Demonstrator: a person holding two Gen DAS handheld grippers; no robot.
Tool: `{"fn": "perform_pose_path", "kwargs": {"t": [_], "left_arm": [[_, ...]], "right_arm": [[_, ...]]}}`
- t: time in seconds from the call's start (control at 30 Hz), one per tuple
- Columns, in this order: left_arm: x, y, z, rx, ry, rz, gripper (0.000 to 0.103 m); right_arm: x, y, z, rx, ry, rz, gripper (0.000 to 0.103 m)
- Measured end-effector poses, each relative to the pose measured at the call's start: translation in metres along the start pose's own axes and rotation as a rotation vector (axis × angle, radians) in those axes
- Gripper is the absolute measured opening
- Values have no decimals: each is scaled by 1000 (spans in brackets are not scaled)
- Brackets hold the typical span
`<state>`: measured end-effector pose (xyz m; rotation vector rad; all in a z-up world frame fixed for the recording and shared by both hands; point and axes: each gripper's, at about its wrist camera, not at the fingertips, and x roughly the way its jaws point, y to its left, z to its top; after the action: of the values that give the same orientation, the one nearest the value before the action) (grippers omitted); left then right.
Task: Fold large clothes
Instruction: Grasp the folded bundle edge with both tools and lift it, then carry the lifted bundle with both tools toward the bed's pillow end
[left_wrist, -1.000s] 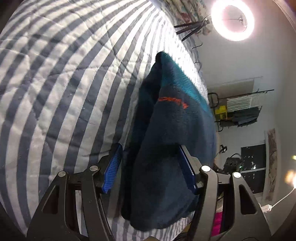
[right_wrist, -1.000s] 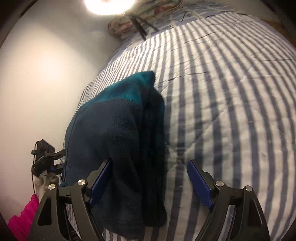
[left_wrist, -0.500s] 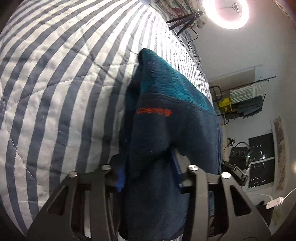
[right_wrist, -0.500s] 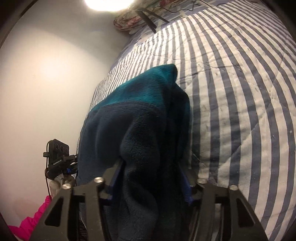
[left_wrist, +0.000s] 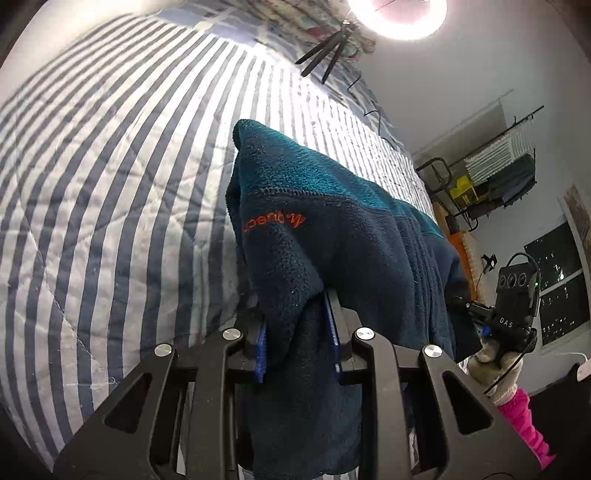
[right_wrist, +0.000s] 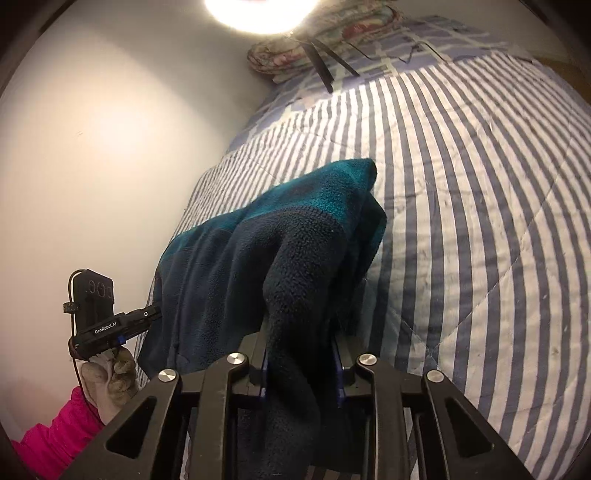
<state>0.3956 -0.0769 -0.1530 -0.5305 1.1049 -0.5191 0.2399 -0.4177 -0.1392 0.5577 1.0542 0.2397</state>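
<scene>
Striped quilt is lying under the fleece, which is sagging between the left gripper and right gripper. Both jaws are closing narrowly on bunched fleece; thick layers risk slipping out, spoiling the fold.

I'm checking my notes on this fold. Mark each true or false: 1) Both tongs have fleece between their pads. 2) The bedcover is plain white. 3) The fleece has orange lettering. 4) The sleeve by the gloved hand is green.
1) True: the left tongs and the right tongs are closing on the dark blue fleece.
2) False: the bedcover is striped blue and white.
3) True: orange lettering shows in the left wrist view.
4) False: the sleeve by the gloved hand is bright pink.
</scene>
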Motion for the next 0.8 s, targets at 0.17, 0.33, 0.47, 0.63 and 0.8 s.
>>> {"fn": "perform_pose_path", "kwargs": {"t": [0.17,0.33,0.47,0.63,0.8], "left_arm": [[6,-24,13,57,13,-13,24],[20,-52,28,125,11,-30,23],[40,-77,48,164,14,-44,23],[72,-108,70,217,24,-71,23],[113,-144,93,261,35,-93,23]], "right_arm": [[-19,4,7,-30,-26,-37,24],[-42,-7,18,-45,-77,-58,23],[-57,-23,30,-52,-107,-89,23],[-68,-47,52,-49,-136,-134,23],[-87,-76,84,-63,-178,-199,23]]}}
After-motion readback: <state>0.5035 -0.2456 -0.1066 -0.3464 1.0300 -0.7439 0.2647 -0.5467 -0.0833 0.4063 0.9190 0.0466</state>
